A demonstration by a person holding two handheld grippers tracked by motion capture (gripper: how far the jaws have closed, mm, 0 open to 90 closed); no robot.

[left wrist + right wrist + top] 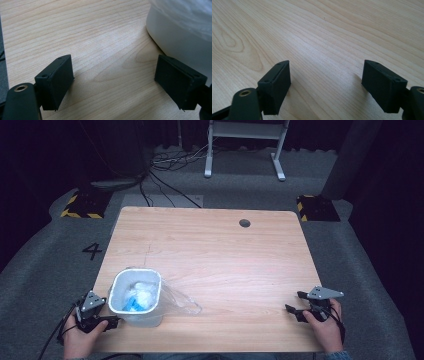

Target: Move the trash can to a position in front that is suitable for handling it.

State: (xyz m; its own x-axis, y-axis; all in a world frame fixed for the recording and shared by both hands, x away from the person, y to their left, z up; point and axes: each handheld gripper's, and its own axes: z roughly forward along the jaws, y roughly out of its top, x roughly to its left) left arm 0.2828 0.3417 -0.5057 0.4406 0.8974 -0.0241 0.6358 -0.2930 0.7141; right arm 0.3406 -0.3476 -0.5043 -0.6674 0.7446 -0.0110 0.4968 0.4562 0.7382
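1. Left gripper (102, 318) rests at the near left table (225, 250) edge, jaws wide apart, empty.
2. Right gripper (298, 306) sits near right, jaws apart, empty.
3. White bin (135, 297) with its clear bag (177, 301) stands just right of the left gripper.

Both black grippers, left gripper (111, 322) and right gripper (296, 306), are carrying grey three-cornered plates, trailing dark cables and showing blocky screw-holed pads (55, 83), while a bluish cuff (336, 355) is edging the right wrist.

Bin (135, 296) on table (225, 255) near-left, left hand-held gripper (111, 322) just beside it, right hand-held gripper (296, 304) well apart, near-right.
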